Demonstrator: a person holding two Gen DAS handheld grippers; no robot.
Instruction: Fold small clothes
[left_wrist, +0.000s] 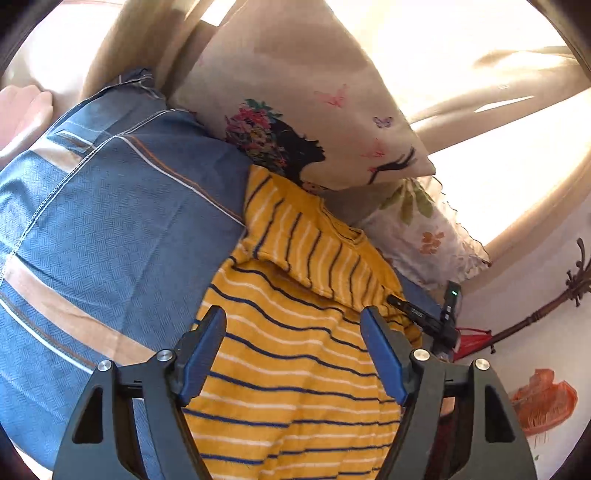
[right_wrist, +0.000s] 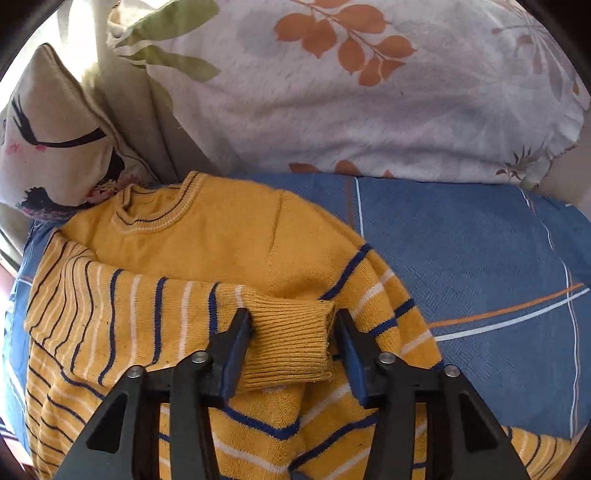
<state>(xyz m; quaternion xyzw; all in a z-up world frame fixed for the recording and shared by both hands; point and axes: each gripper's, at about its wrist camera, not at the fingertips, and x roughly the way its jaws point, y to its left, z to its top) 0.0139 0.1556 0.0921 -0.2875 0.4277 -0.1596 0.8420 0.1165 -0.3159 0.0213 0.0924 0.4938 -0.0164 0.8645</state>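
Note:
A small yellow sweater (left_wrist: 295, 354) with blue and white stripes lies on the blue patterned bedsheet (left_wrist: 110, 229). One sleeve (left_wrist: 306, 243) is folded across its body. My left gripper (left_wrist: 293, 325) is open and hovers over the sweater's body. In the right wrist view the sweater (right_wrist: 221, 243) lies with its collar (right_wrist: 159, 210) at the far side. My right gripper (right_wrist: 293, 325) is open, with its fingers on either side of the sleeve's ribbed cuff (right_wrist: 291, 343), which lies on the sweater's chest. The right gripper's black body (left_wrist: 432, 317) shows at the sweater's far edge in the left wrist view.
A beige pillow (left_wrist: 295, 110) printed with a woman's profile and a white pillow with leaf print (right_wrist: 351, 92) lean at the head of the bed. Sunlit curtains (left_wrist: 480, 92) hang behind. A painted wall (left_wrist: 535, 369) is at the right.

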